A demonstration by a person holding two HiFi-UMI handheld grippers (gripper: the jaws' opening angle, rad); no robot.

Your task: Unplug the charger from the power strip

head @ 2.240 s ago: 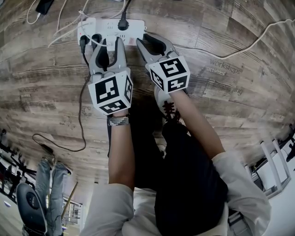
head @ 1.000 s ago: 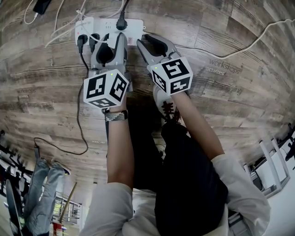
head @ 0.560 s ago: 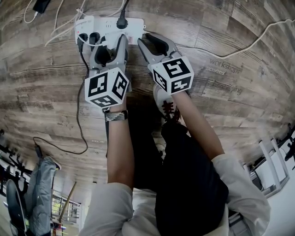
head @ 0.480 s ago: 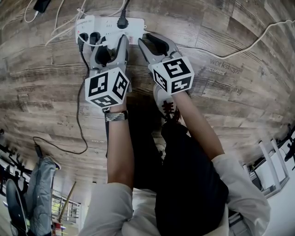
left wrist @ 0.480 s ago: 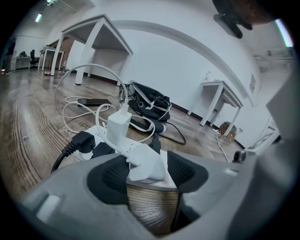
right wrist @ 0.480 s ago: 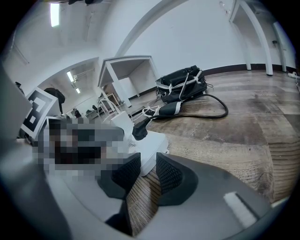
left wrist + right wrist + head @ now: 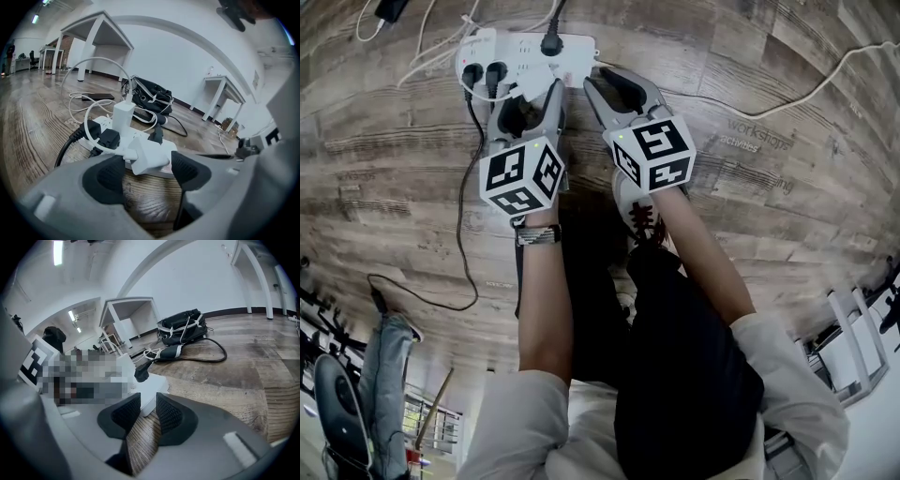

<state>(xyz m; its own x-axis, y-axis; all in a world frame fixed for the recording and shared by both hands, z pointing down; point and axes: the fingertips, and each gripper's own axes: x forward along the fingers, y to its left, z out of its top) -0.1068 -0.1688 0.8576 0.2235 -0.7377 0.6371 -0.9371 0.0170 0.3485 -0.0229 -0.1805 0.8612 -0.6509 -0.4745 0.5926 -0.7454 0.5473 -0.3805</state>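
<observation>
Head view: the person crouches over the wooden floor [image 7: 750, 216], both arms reaching to a white power strip [image 7: 520, 47]. The left claw [image 7: 526, 98] lies just short of the strip's near edge. The right claw [image 7: 614, 86] sits beside it with its tips at the strip's end.

Left gripper view: the left claw [image 7: 149, 172] stands wide, and its jaws have just been opening. The white charger [image 7: 149, 157] lies on its side between the pad tips, and neither pad presses it. It looks to be out of its socket, resting against the strip's near edge. Beyond the tips an upright white adapter [image 7: 123, 116] and black plugs [image 7: 109, 139] remain seated in the strip [image 7: 104, 123].

Right gripper view: the right claw [image 7: 148, 409] is narrow, with bare floor showing in the gap. A corner of the strip [image 7: 154, 385] is right at its tips, and I cannot tell whether they touch it.

The risk, I'd say, lies in the withdrawal. The charger's white lead loops back past the black plugs. A pad that catches the charger or its lead as the left claw backs off could drag the strip along or loosen a neighbouring plug, more so if the right claw lifts first.
</observation>
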